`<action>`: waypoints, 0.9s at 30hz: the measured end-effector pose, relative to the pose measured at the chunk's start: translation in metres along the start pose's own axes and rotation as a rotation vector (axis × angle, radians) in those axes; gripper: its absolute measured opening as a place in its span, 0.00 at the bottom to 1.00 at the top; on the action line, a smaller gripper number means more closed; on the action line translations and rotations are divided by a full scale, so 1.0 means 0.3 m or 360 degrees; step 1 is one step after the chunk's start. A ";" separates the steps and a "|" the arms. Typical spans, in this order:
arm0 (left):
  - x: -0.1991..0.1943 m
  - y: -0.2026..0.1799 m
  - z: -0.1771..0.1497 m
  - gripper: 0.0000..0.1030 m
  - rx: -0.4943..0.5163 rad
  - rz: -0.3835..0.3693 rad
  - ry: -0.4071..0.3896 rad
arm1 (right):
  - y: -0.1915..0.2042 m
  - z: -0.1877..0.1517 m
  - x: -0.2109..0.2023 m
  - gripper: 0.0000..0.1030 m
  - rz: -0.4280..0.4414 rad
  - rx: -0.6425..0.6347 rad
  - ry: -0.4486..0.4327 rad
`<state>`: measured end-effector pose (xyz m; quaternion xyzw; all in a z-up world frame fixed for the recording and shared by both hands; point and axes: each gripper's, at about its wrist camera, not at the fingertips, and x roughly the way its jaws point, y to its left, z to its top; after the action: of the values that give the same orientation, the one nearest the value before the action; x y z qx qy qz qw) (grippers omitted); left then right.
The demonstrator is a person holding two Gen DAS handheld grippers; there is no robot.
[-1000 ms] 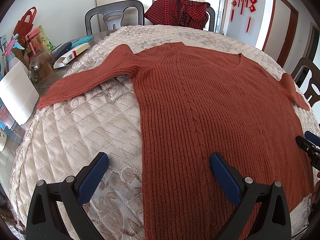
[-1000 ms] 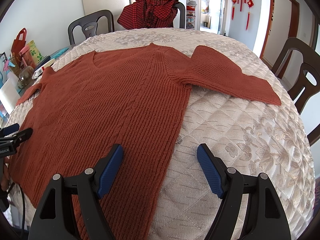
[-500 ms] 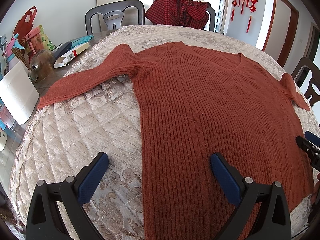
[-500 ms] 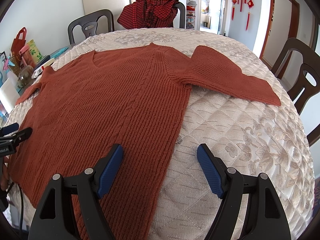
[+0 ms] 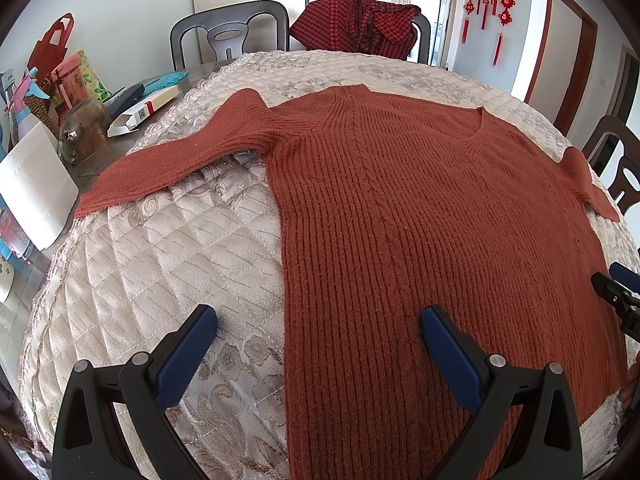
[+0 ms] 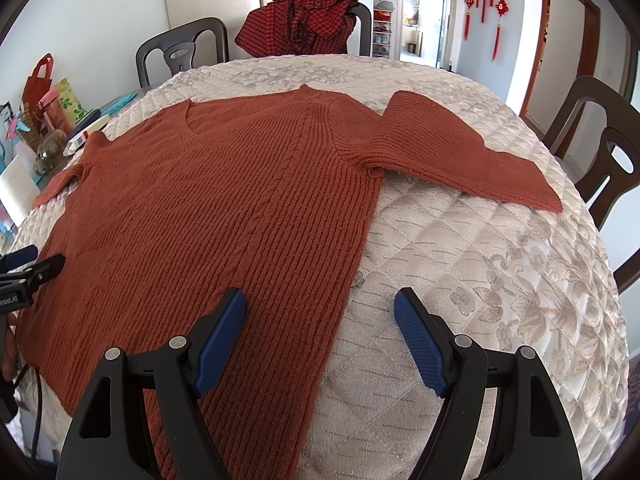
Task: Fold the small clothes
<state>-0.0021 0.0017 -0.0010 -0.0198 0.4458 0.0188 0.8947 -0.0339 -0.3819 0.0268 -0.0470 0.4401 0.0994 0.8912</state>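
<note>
Left wrist view cuts off the sweater (image 5: 420, 220) hem behind spread left tongs (image 5: 318, 326); right tongs (image 6: 320, 310) likewise spread.

The left tongs (image 5: 318, 330) have black plastic arms shaped like triangular frames with open cut-outs, each carrying two round silver screw heads near the top. Their fingers (image 5: 186, 356) are faced with dark blue textured pads. The right tongs (image 6: 320, 314) are built alike: black frames, silver screws, blue dimpled pads (image 6: 418, 342). White lettering marks the left tongs' black body in the right wrist view.
</note>
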 end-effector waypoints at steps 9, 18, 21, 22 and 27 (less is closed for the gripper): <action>0.000 0.001 0.000 1.00 0.0000 -0.0001 0.0001 | -0.004 0.009 -0.003 0.74 0.0005 -0.0004 0.0034; -0.002 0.004 0.002 1.00 0.0000 -0.0001 0.0002 | -0.003 0.014 0.001 0.74 0.0003 -0.0009 0.0051; -0.001 0.004 0.003 1.00 0.0002 -0.0004 0.0007 | -0.003 0.017 0.002 0.74 0.0006 -0.0015 0.0061; 0.000 0.003 0.004 1.00 0.0004 -0.0005 0.0009 | -0.005 0.018 0.002 0.74 0.0009 -0.0009 0.0065; -0.001 0.011 0.014 0.99 -0.0007 -0.0025 0.0022 | -0.001 0.024 -0.001 0.74 -0.0005 -0.0022 0.0079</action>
<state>0.0009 0.0051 0.0018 -0.0255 0.4517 0.0125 0.8917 -0.0285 -0.3810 0.0314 -0.0563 0.4614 0.0998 0.8797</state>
